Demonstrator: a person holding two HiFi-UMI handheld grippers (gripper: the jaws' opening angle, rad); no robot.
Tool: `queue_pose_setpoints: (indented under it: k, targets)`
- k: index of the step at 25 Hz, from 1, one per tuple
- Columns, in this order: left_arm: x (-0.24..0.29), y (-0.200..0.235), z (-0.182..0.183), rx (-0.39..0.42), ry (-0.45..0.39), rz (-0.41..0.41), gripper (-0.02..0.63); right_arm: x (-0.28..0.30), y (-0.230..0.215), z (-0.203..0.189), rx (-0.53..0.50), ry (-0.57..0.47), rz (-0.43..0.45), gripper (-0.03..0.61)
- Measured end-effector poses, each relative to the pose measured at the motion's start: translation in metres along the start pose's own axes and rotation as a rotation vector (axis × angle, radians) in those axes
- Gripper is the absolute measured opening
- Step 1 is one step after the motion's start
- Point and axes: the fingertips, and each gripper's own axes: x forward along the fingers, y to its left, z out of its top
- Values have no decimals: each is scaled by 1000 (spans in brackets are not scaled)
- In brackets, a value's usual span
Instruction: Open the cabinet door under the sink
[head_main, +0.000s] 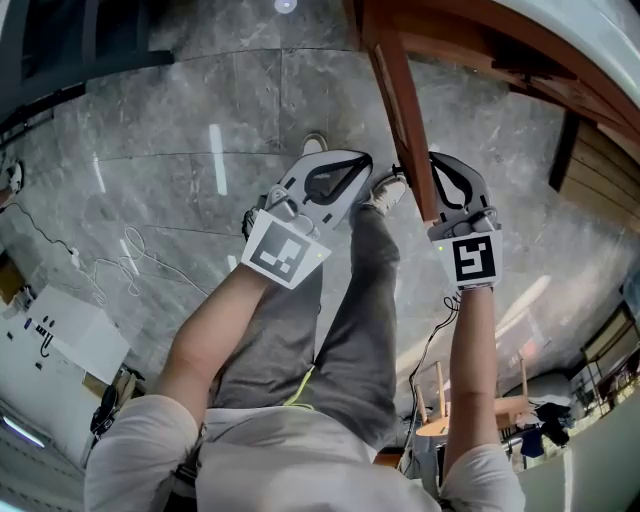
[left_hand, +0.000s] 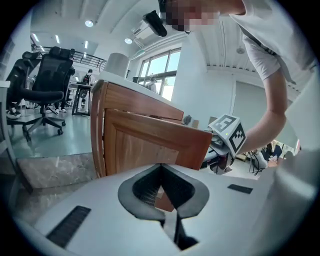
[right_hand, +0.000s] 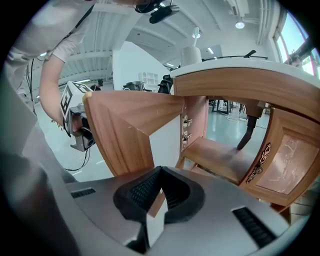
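The wooden cabinet door (head_main: 405, 110) stands swung wide open, edge-on between the two pairs of tongs. The left tongs (left_hand: 160, 166) are pressed together on nothing, the door's panelled face just beyond their tips. The right tongs (right_hand: 160, 169) are likewise closed and empty. The door's plain inner face lies ahead to their left, the cabinet shelf (right_hand: 220, 157) and black drain hose (right_hand: 248, 132) ahead to their right.
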Motion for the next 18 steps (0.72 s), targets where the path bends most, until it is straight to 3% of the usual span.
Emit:
queue_pose_setpoints:
  k: [9, 13, 18]
  targets:
    - [-24, 11, 28, -11, 39, 6, 17, -3, 16, 30, 38, 29, 4, 32]
    - [-34, 18, 47, -13, 31, 13, 17, 1, 36, 50, 18, 39, 65, 32]
    - [-49, 45, 67, -49, 2, 85, 11, 3, 49, 77, 46, 40, 81, 32]
